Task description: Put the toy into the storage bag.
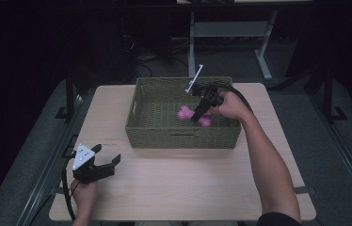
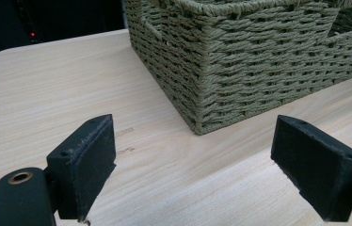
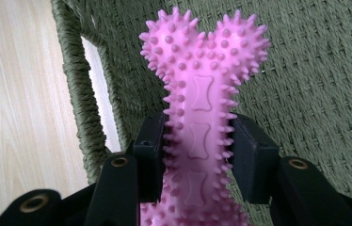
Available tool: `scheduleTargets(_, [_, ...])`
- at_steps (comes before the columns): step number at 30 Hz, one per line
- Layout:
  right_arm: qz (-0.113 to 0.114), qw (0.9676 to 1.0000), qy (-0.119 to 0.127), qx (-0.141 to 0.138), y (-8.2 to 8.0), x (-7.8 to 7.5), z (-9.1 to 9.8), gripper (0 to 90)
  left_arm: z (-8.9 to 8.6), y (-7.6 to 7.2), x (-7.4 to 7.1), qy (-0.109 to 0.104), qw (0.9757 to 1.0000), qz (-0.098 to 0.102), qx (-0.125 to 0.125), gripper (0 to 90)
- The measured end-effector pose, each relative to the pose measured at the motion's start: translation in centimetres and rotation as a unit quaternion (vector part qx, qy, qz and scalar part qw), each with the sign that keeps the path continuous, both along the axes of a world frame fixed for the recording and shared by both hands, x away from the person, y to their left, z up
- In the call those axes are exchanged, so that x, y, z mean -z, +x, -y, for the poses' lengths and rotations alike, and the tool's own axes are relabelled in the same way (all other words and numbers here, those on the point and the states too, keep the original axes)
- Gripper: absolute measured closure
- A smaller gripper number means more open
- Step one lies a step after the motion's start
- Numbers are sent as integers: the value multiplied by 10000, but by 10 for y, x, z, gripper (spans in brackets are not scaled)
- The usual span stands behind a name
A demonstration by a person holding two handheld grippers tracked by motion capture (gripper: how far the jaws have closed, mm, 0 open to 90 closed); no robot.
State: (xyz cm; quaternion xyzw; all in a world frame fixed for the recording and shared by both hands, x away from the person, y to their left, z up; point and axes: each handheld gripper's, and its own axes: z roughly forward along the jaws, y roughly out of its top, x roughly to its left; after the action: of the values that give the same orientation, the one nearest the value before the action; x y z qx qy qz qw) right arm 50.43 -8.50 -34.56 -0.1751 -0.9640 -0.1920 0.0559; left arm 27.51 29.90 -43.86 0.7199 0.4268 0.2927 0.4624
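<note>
A pink spiky bone-shaped toy (image 3: 201, 94) is clamped by its shaft between the jaws of my right gripper (image 3: 198, 150), which is shut on it. In the high view that right gripper (image 1: 201, 113) reaches down into the green woven basket (image 1: 141, 123), holding the pink toy (image 1: 184, 113) just above the basket floor. My left gripper (image 1: 103, 162) rests low over the table at the front left, open and holding nothing. In the left gripper view its two black pads (image 2: 89, 160) stand wide apart, facing a corner of the basket (image 2: 240, 66).
The basket sits at the back middle of the light wooden table (image 1: 174, 183). A cut-out handle (image 3: 96, 89) opens in the basket wall beside the toy. Beyond the table lies dark floor with a metal desk frame (image 1: 263, 52).
</note>
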Motion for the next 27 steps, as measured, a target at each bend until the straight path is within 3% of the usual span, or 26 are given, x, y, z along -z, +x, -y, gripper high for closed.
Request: scheduleTargets(27, [-144, 9999, -28, 53, 1, 18, 1, 579, 0, 0, 0, 8, 10000, -12, 8, 139])
